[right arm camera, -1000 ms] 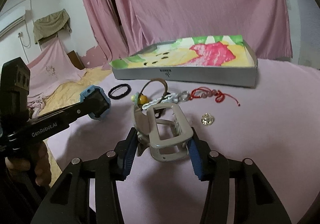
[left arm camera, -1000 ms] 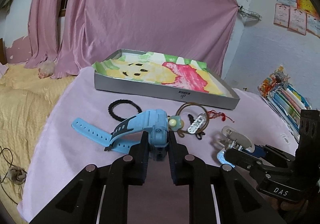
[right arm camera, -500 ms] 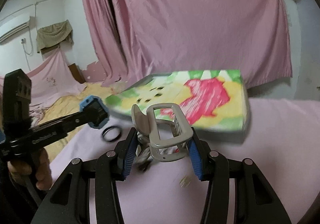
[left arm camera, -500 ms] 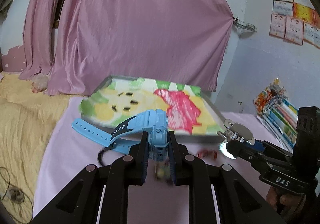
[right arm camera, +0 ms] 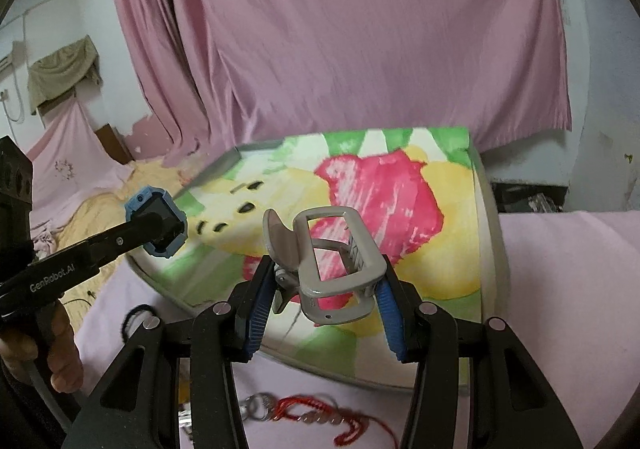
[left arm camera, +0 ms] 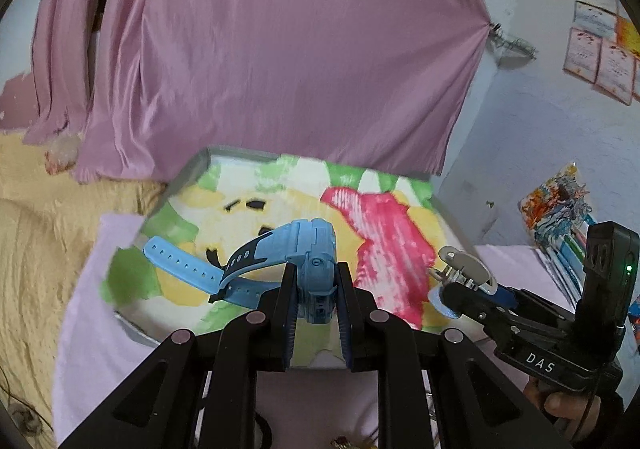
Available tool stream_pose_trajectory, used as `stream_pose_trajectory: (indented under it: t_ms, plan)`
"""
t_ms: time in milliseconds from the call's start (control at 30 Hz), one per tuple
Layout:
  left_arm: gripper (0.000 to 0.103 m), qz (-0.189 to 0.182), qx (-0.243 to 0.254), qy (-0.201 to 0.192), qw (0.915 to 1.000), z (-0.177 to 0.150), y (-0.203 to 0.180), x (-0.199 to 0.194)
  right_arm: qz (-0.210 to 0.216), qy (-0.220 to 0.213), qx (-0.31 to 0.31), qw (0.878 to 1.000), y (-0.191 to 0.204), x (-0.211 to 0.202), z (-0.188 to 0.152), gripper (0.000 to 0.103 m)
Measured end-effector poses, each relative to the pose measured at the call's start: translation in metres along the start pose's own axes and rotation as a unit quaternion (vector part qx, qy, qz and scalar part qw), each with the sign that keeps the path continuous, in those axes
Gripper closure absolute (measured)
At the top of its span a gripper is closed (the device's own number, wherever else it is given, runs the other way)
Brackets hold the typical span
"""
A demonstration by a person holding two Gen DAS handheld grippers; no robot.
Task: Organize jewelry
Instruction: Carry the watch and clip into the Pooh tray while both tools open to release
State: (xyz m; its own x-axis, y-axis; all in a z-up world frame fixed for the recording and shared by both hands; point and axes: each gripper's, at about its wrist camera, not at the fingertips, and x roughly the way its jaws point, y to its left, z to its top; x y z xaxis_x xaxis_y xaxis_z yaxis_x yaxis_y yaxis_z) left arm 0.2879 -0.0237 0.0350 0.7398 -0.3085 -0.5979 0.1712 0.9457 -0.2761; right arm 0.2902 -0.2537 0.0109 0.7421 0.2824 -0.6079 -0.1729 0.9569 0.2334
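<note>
Both jaws loaded | left: blue watch [left arm camera: 310,249] | right: grey hair claw [right arm camera: 332,265]

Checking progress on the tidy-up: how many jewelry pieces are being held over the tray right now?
2: the blue watch in the left gripper, the grey hair claw in the right gripper. Others lie on the cloth below.

Both my tongs are now raised and carried forward over the tray [left arm camera: 208,163]: my left gripper [left arm camera: 316,289] brings the blue watch [left arm camera: 308,249] above its painted lining, my right gripper [right arm camera: 320,289] the grey hair claw [right arm camera: 336,269]; the loose jewellery drops below view.
</note>
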Motion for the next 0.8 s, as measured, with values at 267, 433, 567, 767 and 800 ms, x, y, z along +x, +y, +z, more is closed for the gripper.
stream_pose_trajectory:
  t_ms: [267, 433, 567, 767, 800]
  plan:
    - [0.086, 0.019, 0.008, 0.062, 0.9979, -0.01, -0.001, 0.032, -0.01, 0.037, 0.006, 0.999, -0.004, 0.023, -0.006, 0.059]
    - [0.086, 0.019, 0.006, 0.066, 0.9976, -0.013, -0.001, 0.03, -0.009, 0.052, 0.013, 0.999, -0.007, 0.029, -0.007, 0.058]
    - [0.081, 0.018, -0.002, 0.069, 0.9975, -0.018, 0.002, 0.026, -0.004, 0.045, 0.015, 0.999, -0.006, 0.02, -0.011, 0.052]
    - [0.036, 0.008, -0.021, 0.01, 0.9997, -0.027, 0.006, -0.007, -0.02, -0.023, 0.008, 1.0, -0.003, -0.021, -0.019, 0.032]
    - [0.036, 0.008, -0.022, -0.001, 0.9997, -0.029, 0.005, -0.013, -0.025, -0.039, 0.006, 0.999, -0.003, -0.031, -0.021, 0.029]
